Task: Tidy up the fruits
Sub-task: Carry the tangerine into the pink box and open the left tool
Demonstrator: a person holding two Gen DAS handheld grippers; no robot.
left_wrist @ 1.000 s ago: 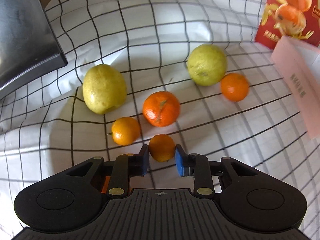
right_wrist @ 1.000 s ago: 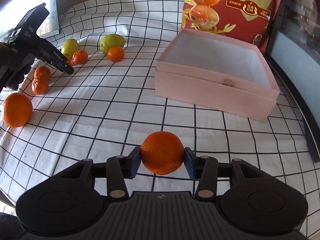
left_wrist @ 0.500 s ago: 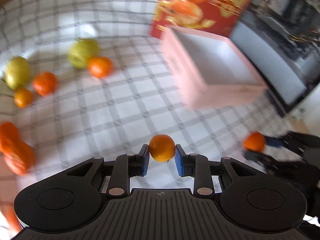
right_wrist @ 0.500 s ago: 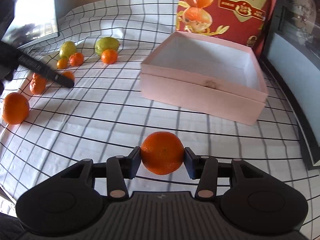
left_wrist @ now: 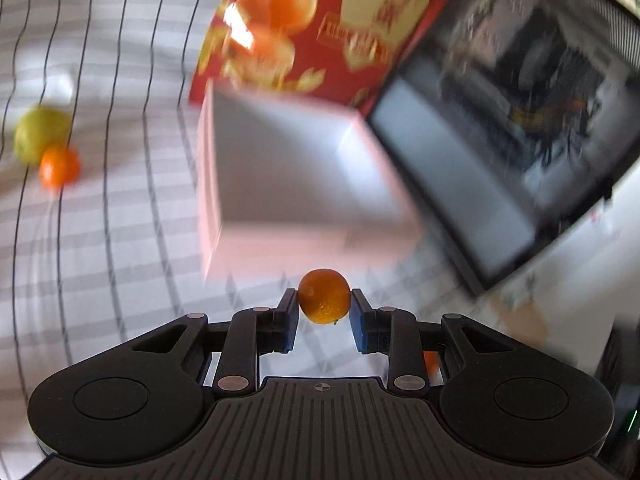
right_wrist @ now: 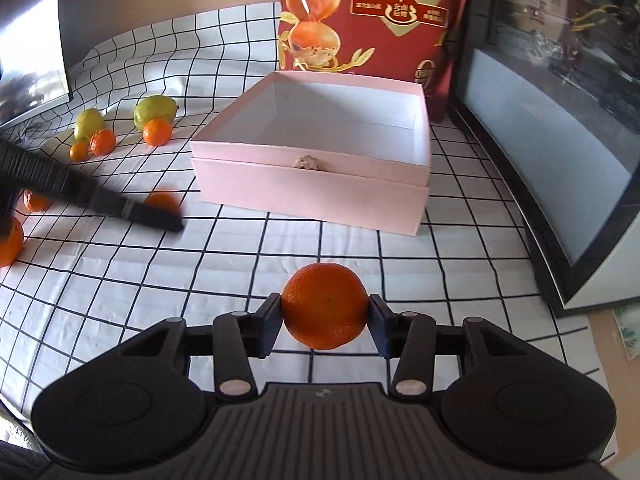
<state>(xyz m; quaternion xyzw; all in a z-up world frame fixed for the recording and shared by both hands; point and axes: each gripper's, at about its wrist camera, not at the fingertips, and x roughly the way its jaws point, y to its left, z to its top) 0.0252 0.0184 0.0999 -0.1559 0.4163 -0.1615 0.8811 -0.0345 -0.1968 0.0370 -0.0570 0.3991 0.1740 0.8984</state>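
Orange everywhere, basically. Both grippers have fruit pinched at the widest part: the right gripper (right_wrist: 324, 320) has its jaws closed on a mandarin (right_wrist: 324, 306), and the left gripper (left_wrist: 324, 312) has its jaws clamped on a smaller kumquat-sized orange (left_wrist: 324, 295). Both fruits hang above the checked cloth (right_wrist: 120, 280) on the bench, short of the open pink box (right_wrist: 316, 184), which looks empty from the right wrist view.

Handling-wise I'd guess these are light, a bit squishy under a loose peel, and round enough to roll or pop out if squeezed off-centre. Gripping across the equator like this seems the safest bet, and gently, since the skin bruises.

Hard to read: the left wrist view is badly smeared, so the box there is just a pale blur and I can't really tell how close the small orange is to its rim. The left tool shows in the right view only as a dark streak. More fruit, including two yellow-green lemons (right_wrist: 154, 110), sits by the far left edge, with some cut off by the frame.
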